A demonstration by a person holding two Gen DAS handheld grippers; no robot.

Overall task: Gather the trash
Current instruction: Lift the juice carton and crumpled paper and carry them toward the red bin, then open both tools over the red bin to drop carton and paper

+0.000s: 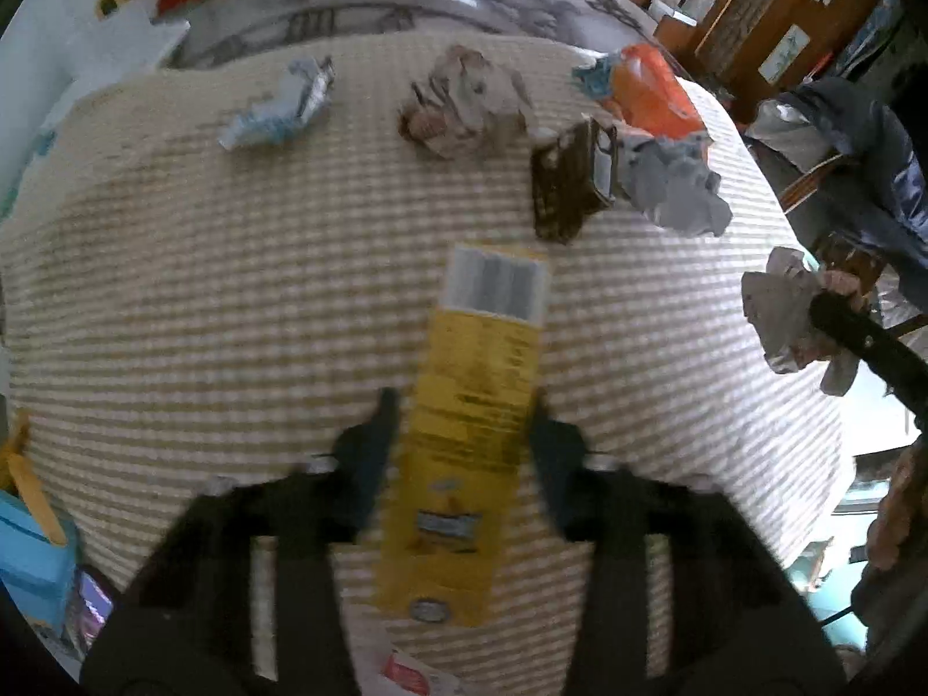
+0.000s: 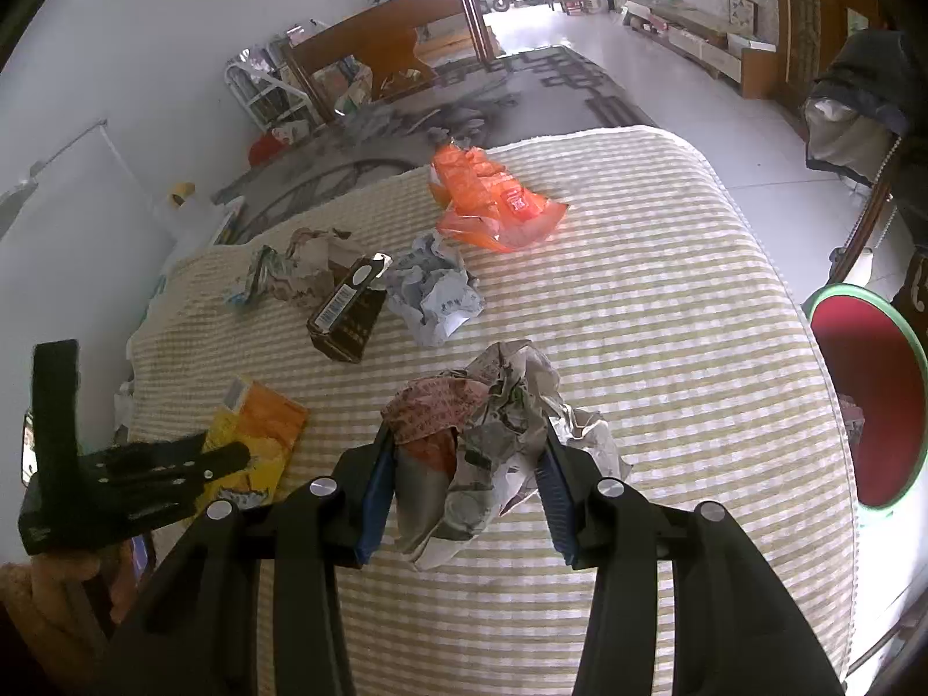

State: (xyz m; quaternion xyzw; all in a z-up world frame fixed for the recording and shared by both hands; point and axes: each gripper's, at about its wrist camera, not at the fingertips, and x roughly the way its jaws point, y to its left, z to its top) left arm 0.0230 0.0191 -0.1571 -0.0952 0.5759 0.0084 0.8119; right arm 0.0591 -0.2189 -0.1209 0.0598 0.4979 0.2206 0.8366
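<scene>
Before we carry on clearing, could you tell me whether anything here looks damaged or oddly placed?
Only the litter itself: a dark carton lies tipped over with its end flap torn open, between crumpled paper and an orange bag strewn across the striped cloth.

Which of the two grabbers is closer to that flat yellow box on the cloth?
Left. The left gripper straddles the yellow box, one finger at each long edge. The right gripper is off to the side, clamped on a paper wad.
</scene>
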